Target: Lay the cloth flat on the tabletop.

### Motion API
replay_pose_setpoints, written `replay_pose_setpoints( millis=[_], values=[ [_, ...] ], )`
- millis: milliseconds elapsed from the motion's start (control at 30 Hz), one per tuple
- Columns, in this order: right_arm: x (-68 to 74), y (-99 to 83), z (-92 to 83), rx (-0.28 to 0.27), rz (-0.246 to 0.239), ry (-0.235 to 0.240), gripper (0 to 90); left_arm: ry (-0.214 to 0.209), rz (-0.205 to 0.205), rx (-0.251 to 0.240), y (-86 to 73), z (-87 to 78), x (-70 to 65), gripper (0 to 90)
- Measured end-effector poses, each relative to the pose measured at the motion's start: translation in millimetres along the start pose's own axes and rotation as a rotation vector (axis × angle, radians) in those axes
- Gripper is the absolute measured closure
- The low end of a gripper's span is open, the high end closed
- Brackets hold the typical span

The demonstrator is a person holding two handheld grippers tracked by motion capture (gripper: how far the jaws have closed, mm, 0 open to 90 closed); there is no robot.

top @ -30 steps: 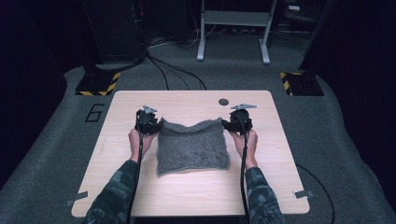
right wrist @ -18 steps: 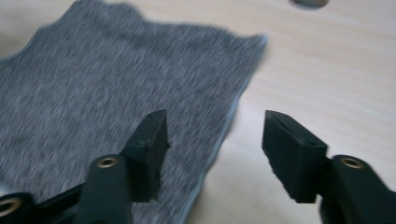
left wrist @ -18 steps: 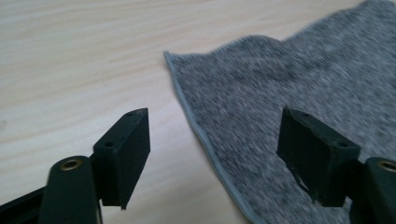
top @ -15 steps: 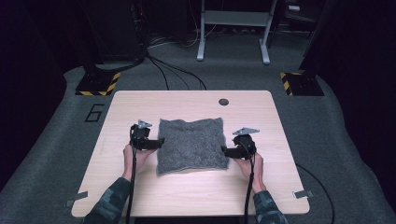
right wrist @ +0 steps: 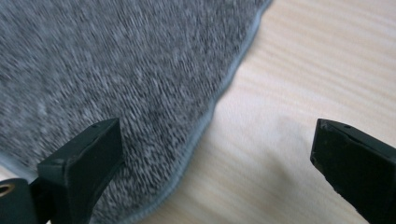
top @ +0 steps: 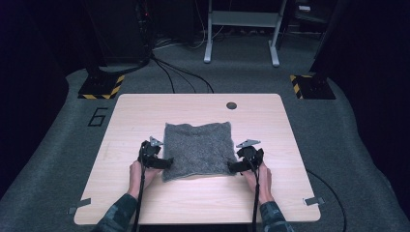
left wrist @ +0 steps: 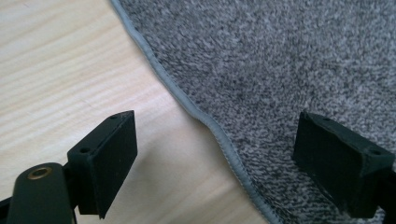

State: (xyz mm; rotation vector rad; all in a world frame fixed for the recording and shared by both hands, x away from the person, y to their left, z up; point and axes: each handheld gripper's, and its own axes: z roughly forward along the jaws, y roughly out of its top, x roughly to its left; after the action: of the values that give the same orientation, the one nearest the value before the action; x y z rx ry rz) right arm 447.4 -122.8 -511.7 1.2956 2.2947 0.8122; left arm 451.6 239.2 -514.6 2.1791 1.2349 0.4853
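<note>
Straddling towel (left wrist: 289,70) hems, each gripper

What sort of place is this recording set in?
Probably a lab or recording studio: a wooden table on grey carpet marked with a number 6, hazard-striped stand bases, and floor cables.
</note>
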Motion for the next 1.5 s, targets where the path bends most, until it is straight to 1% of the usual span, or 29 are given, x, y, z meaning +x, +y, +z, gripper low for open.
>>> replay_pose_setpoints(
  millis=[33, 67, 133, 167, 267, 300, 333, 400, 467, 567, 600, 633, 767, 833, 867, 1000, 1100, 1133, 1167, 1200, 1333, 1367, 1500],
  values=[
    [-0.2, -1.8, 0.6, 0.004, -0.005, 0.001, 2.2, 0.004, 0.009, -0.003, -0.5, 1.0, -0.9, 12.8],
    [0.3, -5.2, 0.8, 0.014, -0.013, -0.014, 2.2, 0.004, 0.02, -0.003, -0.9, 1.9, -1.5, 12.6],
    [0.4, -7.1, 0.5, 0.023, -0.016, -0.013, 2.1, 0.002, 0.016, 0.0, -1.1, 1.7, -1.7, 12.7],
    [-1.0, -10.6, -1.1, 0.014, -0.011, -0.002, 2.1, 0.001, 0.023, 0.001, -1.2, 1.5, -1.5, 12.8],
    [-2.8, -13.8, -2.8, 0.009, -0.006, 0.003, 2.1, 0.005, 0.019, -0.005, -2.4, 0.9, -2.6, 12.8],
    [-3.3, -15.6, -4.1, 0.012, -0.002, 0.007, 2.1, 0.007, 0.029, 0.0, -2.4, 0.3, -2.4, 12.8],
    [-3.7, -17.4, -5.2, 0.008, 0.001, 0.008, 2.1, 0.006, 0.025, -0.004, -2.9, 0.2, -3.0, 12.8],
    [-4.2, -20.8, -8.2, 0.012, 0.003, 0.007, 2.1, 0.002, 0.031, 0.004, -3.3, -0.7, -3.3, 12.8],
    [-4.5, -26.6, -12.3, 0.004, 0.006, 0.006, 2.1, -0.008, 0.033, 0.007, -3.7, -1.1, -3.9, 12.8],
    [-5.1, -29.8, -14.6, 0.002, 0.006, 0.011, 2.1, -0.008, 0.035, 0.007, -4.0, -1.3, -5.3, 12.7],
    [-5.5, -31.5, -15.5, -0.002, 0.005, 0.012, 2.1, -0.012, 0.032, 0.008, -4.1, -1.3, -6.1, 12.7],
    [-5.1, -34.9, -17.9, -0.003, 0.01, 0.014, 2.1, -0.02, 0.04, 0.013, -4.3, -1.8, -7.1, 12.7],
    [-4.3, -39.5, -21.2, -0.008, 0.014, 0.016, 2.2, -0.032, 0.038, 0.012, -5.0, -2.0, -9.2, 12.7],
    [-3.3, -43.9, -24.3, -0.012, 0.018, 0.021, 2.2, -0.039, 0.039, 0.014, -5.6, -2.6, -11.1, 12.7],
    [-3.4, -45.3, -25.5, -0.011, 0.014, 0.024, 2.3, -0.044, 0.046, 0.018, -6.2, -3.6, -12.2, 12.7],
    [-1.8, -51.3, -29.1, -0.023, 0.018, 0.034, 2.4, -0.049, 0.045, 0.019, -8.8, -5.5, -14.6, 12.6],
    [-2.7, -53.9, -30.5, -0.027, 0.017, 0.042, 2.4, -0.052, 0.05, 0.018, -10.3, -6.7, -16.5, 12.6],
    [-2.6, -56.0, -31.6, -0.031, 0.027, 0.045, 2.4, -0.054, 0.047, 0.015, -11.2, -7.5, -18.0, 12.6],
    [-2.6, -56.0, -31.6, -0.031, 0.027, 0.045, 2.4, -0.054, 0.047, 0.015, -11.2, -7.5, -18.0, 12.5],
    [-3.5, -56.6, -32.2, -0.03, 0.017, 0.048, 2.4, -0.053, 0.044, 0.013, -12.0, -7.6, -18.6, 12.5],
    [-1.5, -59.4, -35.0, -0.027, 0.022, 0.048, 2.4, -0.056, 0.047, 0.012, -14.5, -9.6, -19.4, 12.4],
    [-0.8, -61.2, -36.4, -0.028, 0.015, 0.05, 2.4, -0.057, 0.053, 0.018, -14.7, -10.4, -19.8, 12.4],
    [-0.1, -63.5, -38.0, -0.031, 0.015, 0.053, 2.4, -0.062, 0.054, 0.023, -17.1, -13.1, -22.6, 12.3]
  ],
)
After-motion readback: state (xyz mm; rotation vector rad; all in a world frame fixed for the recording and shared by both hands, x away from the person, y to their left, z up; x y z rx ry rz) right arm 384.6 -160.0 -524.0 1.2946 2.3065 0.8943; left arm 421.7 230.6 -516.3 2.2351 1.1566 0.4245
